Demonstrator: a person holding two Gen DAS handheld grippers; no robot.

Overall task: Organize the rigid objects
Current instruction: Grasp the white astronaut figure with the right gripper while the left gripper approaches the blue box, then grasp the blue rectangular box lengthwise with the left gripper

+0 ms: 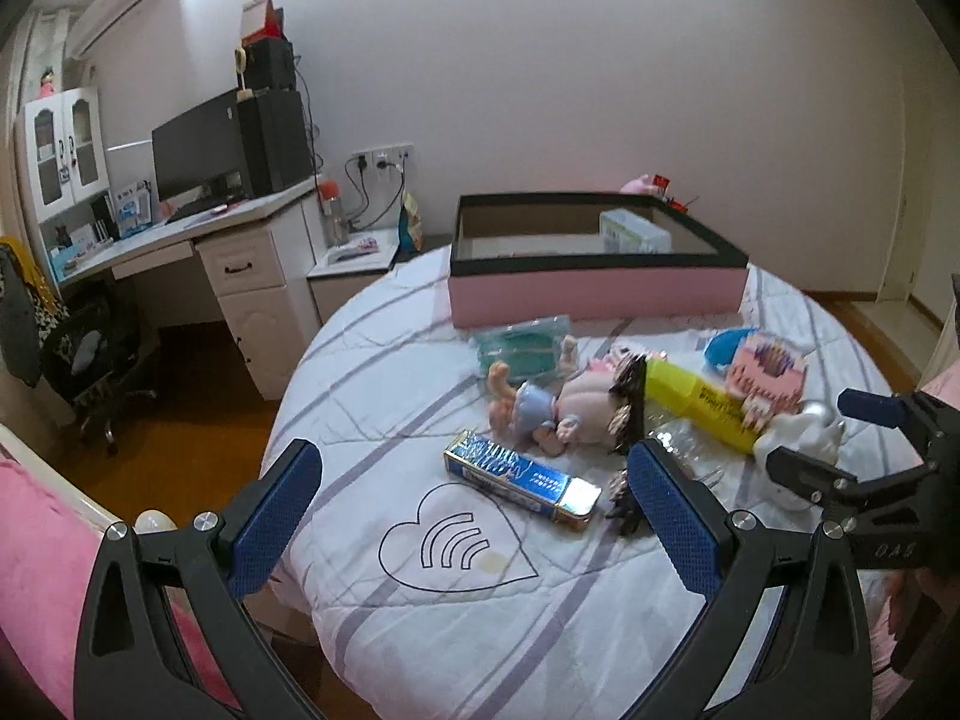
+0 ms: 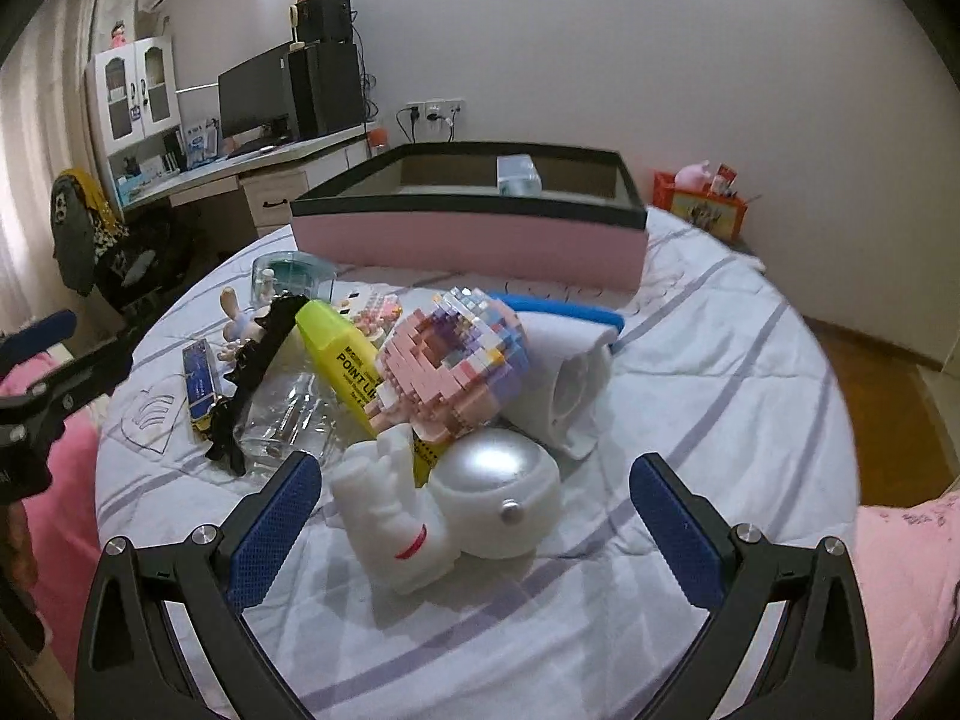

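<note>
A pile of objects lies on a round bed in front of a pink box with a black rim [image 1: 594,294] [image 2: 474,240]. My left gripper [image 1: 474,498] is open, just above a blue and gold tin [image 1: 521,475] [image 2: 200,381]. My right gripper [image 2: 474,504] is open around a white astronaut figure [image 2: 444,498], partly visible in the left wrist view [image 1: 804,438]. Behind it are a pink block model [image 2: 450,372] [image 1: 765,369], a yellow highlighter box [image 2: 348,360] [image 1: 696,399], a doll [image 1: 540,408], a black comb [image 2: 252,372] and a clear plastic piece [image 2: 288,414].
A pale box [image 1: 633,231] [image 2: 519,175] lies inside the pink box. A white and blue item [image 2: 570,360] lies right of the block model. A green packet [image 1: 522,348] lies near the box. A desk with monitor [image 1: 198,150] stands left. A pink cloth [image 1: 36,570] lies at the lower left.
</note>
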